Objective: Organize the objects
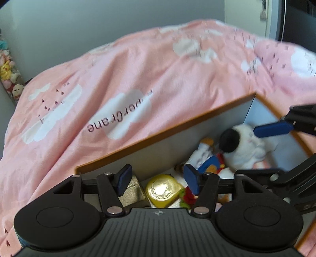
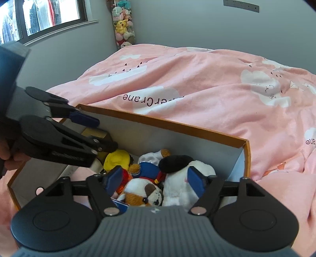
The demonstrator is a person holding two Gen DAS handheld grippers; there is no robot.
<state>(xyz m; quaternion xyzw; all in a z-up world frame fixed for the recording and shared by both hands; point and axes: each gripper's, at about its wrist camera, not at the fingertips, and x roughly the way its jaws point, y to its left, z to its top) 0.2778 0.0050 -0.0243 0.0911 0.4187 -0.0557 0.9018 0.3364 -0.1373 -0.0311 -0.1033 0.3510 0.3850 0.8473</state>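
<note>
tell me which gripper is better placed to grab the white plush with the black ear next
Right. The right gripper hangs directly over the white plush with jaws open around it, while the left gripper is over the yellow toy at the box's other end.

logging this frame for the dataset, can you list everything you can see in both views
box: 1, orange rim, white inside, on the bed
duvet: 1, pink with white clouds, behind and around the box
white plush: 1, white with black ear, in the box, right side
sailor plush: 1, blue, white and red, middle of the box
brown plush: 1, brown and white, near side of the box
yellow toy: 1, yellow, left side of the box
toy tube: 1, clear, mixed pastel plushies, room corner
window: 1, dark frame, upper left
left gripper: 1, black with blue pads, open over the box
right gripper: 1, black with blue pads, open over the plushies
</note>
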